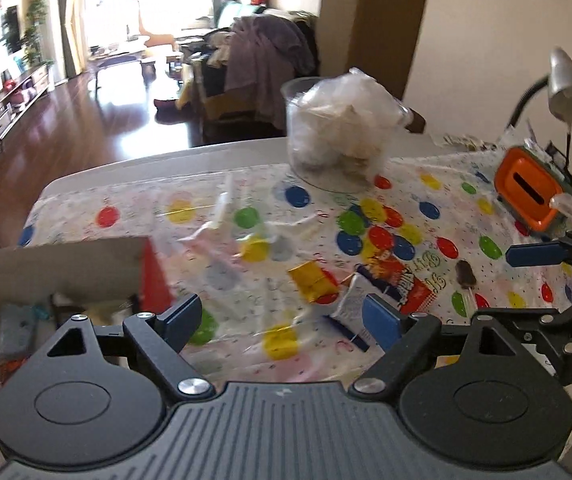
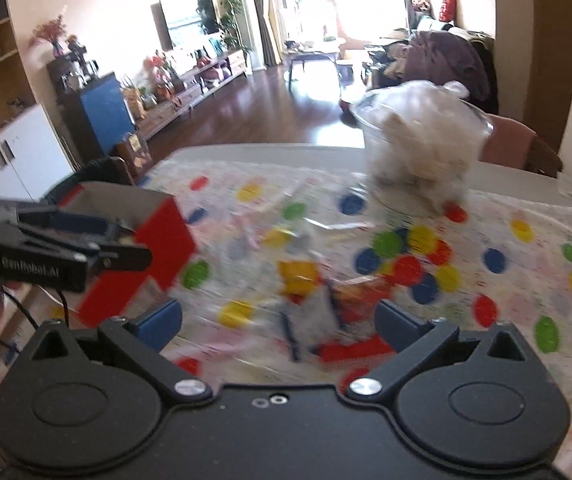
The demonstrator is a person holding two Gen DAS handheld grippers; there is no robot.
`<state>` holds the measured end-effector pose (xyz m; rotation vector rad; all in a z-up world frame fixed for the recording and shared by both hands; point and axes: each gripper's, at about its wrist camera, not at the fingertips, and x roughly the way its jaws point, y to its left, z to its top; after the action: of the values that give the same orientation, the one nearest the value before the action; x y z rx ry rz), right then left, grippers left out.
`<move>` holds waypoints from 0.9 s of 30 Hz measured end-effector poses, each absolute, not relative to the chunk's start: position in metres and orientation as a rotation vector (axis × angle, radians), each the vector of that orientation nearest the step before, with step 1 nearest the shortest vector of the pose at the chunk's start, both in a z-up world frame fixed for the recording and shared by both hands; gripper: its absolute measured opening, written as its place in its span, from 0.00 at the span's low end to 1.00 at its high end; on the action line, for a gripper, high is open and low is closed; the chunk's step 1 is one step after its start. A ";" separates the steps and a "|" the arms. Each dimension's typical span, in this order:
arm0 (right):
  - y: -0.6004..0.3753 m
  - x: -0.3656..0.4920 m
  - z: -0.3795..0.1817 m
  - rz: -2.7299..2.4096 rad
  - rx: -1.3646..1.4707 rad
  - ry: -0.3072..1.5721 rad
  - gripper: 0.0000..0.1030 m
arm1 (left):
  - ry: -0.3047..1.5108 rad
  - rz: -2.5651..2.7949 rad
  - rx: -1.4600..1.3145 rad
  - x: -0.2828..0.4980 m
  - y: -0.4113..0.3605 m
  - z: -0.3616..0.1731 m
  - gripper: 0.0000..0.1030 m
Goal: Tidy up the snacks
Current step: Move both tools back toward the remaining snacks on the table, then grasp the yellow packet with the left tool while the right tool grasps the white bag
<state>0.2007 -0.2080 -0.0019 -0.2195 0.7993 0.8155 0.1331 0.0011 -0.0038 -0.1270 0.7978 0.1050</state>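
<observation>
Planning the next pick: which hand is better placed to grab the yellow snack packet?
Left, probably. The yellow packet lies just ahead of the open left gripper, with the cardboard box beside it. The right gripper is open too, but its view is blurred.

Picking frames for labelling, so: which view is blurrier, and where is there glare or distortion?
Right wrist view: heavy motion blur smears the snack packets and the clear bowl; the window is blown out. Left wrist view: sharper, the yellow packet stays readable, though the far window also glares. Both: fisheye bends the table edge.
</observation>
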 end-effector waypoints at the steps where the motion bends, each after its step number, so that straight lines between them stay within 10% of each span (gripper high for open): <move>1: -0.214 0.206 -0.004 0.812 -0.227 0.803 1.00 | 0.802 0.083 -0.107 0.140 -0.004 -0.006 0.85; 27: -0.208 0.283 -0.090 0.804 -0.344 0.942 0.95 | 1.092 -0.157 0.347 0.283 -0.028 -0.116 0.85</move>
<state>0.2826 -0.2081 -0.0898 -0.3443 0.9418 0.8038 0.2829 -0.0280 -0.1161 0.3466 1.0915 -0.1573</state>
